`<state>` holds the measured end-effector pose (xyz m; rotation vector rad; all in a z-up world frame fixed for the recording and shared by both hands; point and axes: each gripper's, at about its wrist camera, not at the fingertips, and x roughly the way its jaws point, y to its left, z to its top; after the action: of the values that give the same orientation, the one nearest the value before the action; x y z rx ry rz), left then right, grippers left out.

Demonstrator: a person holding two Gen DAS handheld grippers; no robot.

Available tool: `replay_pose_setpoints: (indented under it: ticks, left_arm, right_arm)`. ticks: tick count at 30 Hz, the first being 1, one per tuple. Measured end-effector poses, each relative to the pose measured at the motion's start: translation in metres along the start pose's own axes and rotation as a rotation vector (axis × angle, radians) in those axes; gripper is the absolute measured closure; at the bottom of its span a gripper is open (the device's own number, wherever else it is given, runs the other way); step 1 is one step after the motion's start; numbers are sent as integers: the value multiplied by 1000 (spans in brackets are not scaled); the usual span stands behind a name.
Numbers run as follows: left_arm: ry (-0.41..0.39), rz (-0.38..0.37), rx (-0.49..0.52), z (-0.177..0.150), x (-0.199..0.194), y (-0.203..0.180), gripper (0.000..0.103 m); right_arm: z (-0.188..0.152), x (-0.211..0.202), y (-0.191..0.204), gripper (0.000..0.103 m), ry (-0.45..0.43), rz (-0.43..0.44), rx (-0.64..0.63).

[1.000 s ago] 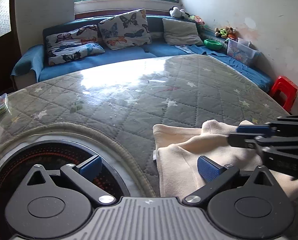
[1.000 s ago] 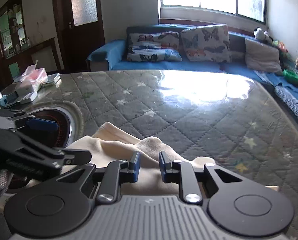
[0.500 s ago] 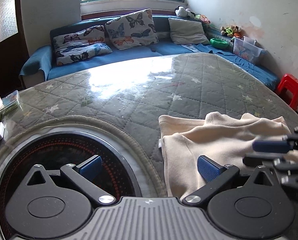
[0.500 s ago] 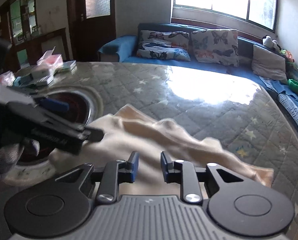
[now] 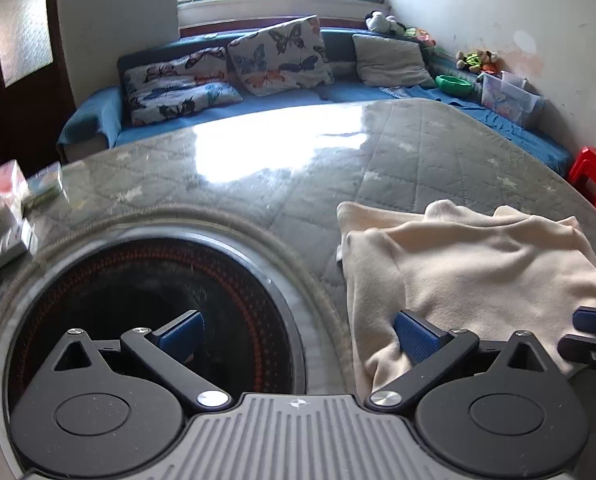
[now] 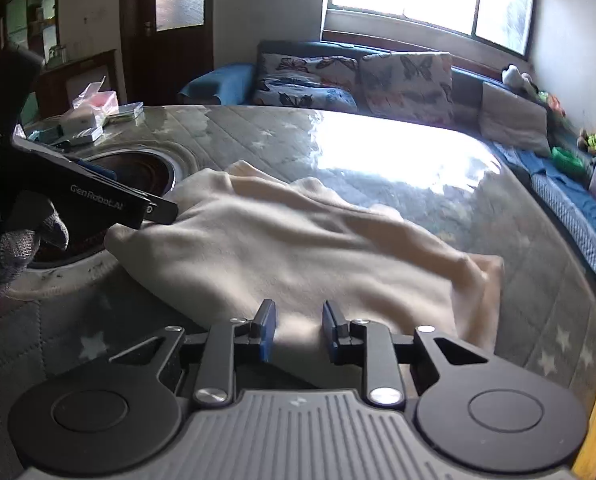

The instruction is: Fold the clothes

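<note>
A cream garment (image 5: 458, 272) lies spread on the round quilted table (image 5: 418, 152), to the right of the cooktop. My left gripper (image 5: 298, 334) is wide open. Its right pad (image 5: 416, 338) rests at the garment's near left edge, and its left pad hangs over the cooktop. In the right wrist view a gloved hand (image 6: 14, 240) holds this gripper, whose tip touches the garment (image 6: 298, 240) at its left corner. My right gripper (image 6: 298, 328) has its jaws close together at the garment's near edge, with cloth in the narrow gap. It also shows as the right gripper (image 5: 594, 332) at the frame's edge.
A round black cooktop (image 5: 150, 292) is sunk into the table's left part. Boxes and packets (image 6: 94, 116) sit at the table's far left. Behind the table runs a blue sofa (image 5: 298, 96) with butterfly cushions. A red stool (image 5: 594, 172) stands at the right.
The bunched garment has been drawn out flatter and wider. My right gripper moved off from above the cloth toward its near right edge. The left gripper stayed wide open.
</note>
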<state>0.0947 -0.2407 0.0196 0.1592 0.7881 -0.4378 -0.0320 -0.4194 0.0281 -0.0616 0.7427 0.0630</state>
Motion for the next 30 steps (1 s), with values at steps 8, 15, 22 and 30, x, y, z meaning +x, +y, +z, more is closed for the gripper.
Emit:
replay_pose_setpoints:
  ticks: [8, 15, 22, 30]
  left_arm:
    - [5, 6, 1, 1, -1, -3, 0]
    - [0, 10, -4, -1, -9, -4, 0]
    - [-19, 9, 24, -10, -24, -9, 0]
    - [-24, -18, 20, -24, -43, -12, 0]
  right_arm:
    - [-5, -3, -11, 73, -8, -27, 53]
    - [-4, -10, -7, 60, -28, -33, 39]
    - [-9, -15, 0, 51, -37, -35, 52]
    - [-16, -25, 8, 33, -55, -43, 74]
